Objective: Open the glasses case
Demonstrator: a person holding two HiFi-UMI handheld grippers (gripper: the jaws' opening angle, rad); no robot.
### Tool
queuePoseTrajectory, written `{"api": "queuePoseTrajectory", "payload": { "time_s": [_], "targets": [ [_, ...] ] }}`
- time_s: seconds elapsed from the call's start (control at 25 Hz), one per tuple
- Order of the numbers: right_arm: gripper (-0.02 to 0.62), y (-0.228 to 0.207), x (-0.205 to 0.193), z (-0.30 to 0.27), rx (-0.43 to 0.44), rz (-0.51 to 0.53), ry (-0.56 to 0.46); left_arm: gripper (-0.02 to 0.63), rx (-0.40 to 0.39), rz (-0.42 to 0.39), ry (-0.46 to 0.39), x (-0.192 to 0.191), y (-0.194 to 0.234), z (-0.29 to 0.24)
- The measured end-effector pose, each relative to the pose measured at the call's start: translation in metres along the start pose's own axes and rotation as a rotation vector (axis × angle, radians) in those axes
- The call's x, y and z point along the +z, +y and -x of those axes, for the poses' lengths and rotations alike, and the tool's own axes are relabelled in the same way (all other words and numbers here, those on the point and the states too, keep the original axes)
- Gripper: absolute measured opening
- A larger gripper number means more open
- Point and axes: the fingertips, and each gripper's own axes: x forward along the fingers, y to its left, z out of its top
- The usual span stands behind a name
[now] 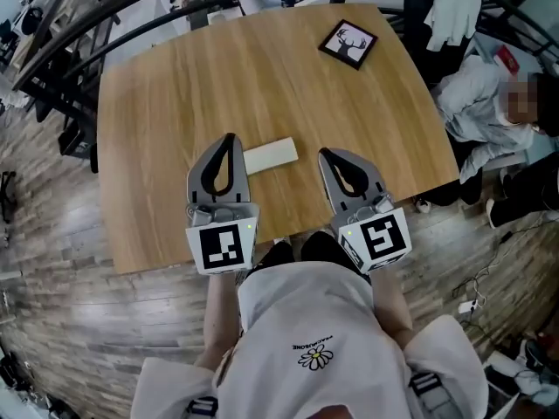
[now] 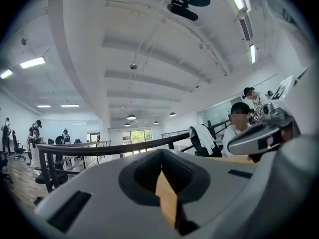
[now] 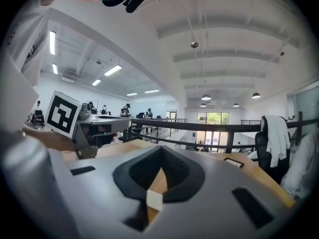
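A cream, oblong glasses case (image 1: 270,155) lies closed on the wooden table (image 1: 262,77), near its front edge. My left gripper (image 1: 230,138) is just left of the case, its tip beside the case's left end. My right gripper (image 1: 323,154) is a short way right of the case, apart from it. Both point away from me across the table, with jaws shut and nothing between them. The left gripper view shows the shut jaws (image 2: 162,156) with only table wood behind them. In the right gripper view the jaws (image 3: 160,154) are likewise shut and empty.
A black-framed deer picture (image 1: 348,44) lies at the table's far right. A person (image 1: 489,103) sits past the right edge, beside a chair draped with white cloth (image 1: 454,7). Dark railings (image 1: 131,7) run behind the table. The floor is wood planks.
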Motion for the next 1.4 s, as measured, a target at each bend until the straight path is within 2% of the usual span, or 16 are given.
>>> {"api": "queuePoseTrajectory", "payload": {
  "time_s": [0.16, 0.28, 0.48, 0.56, 0.68, 0.72, 0.76, 0.84, 0.96, 1.04, 1.12, 1.24, 1.4],
  "targets": [
    [0.008, -0.016, -0.007, -0.029, 0.001, 0.045, 0.041, 0.017, 0.003, 0.016, 0.014, -0.011, 0.014, -0.029],
    [0.008, -0.026, -0.017, -0.043, 0.024, 0.025, 0.059, 0.017, 0.008, -0.004, 0.033, -0.021, 0.014, -0.038],
    [0.008, -0.026, -0.034, -0.059, 0.093, -0.001, 0.087, 0.015, 0.033, 0.045, 0.104, -0.046, 0.017, -0.047],
    [0.008, -0.024, -0.037, -0.063, 0.132, -0.005, 0.081, 0.017, 0.045, 0.023, 0.112, -0.048, 0.019, -0.051],
    [0.008, -0.024, -0.051, -0.069, 0.178, 0.014, 0.112, 0.017, 0.042, -0.081, 0.105, -0.047, 0.017, -0.059],
    [0.086, -0.021, -0.060, -0.070, 0.204, 0.025, 0.135, 0.018, 0.011, -0.127, 0.111, -0.048, 0.013, -0.063],
    [0.130, -0.018, -0.069, -0.072, 0.234, 0.033, 0.157, 0.048, -0.040, -0.165, 0.128, -0.051, 0.007, -0.067],
    [0.130, -0.012, -0.088, -0.075, 0.300, 0.047, 0.206, 0.178, -0.178, -0.214, 0.196, -0.065, -0.011, -0.075],
    [0.147, -0.001, -0.127, -0.078, 0.396, 0.077, 0.307, 0.249, -0.408, -0.314, 0.360, -0.104, -0.042, -0.078],
    [0.148, 0.001, -0.157, -0.079, 0.418, 0.131, 0.386, 0.262, -0.552, -0.398, 0.467, -0.133, -0.062, -0.076],
    [0.158, 0.002, -0.185, -0.079, 0.420, 0.213, 0.451, 0.270, -0.655, -0.439, 0.545, -0.161, -0.078, -0.072],
    [0.167, 0.006, -0.218, -0.080, 0.451, 0.284, 0.518, 0.276, -0.754, -0.508, 0.646, -0.201, -0.092, -0.066],
    [0.167, 0.012, -0.245, -0.078, 0.506, 0.280, 0.568, 0.276, -0.865, -0.661, 0.724, -0.240, -0.108, -0.056]
  ]
}}
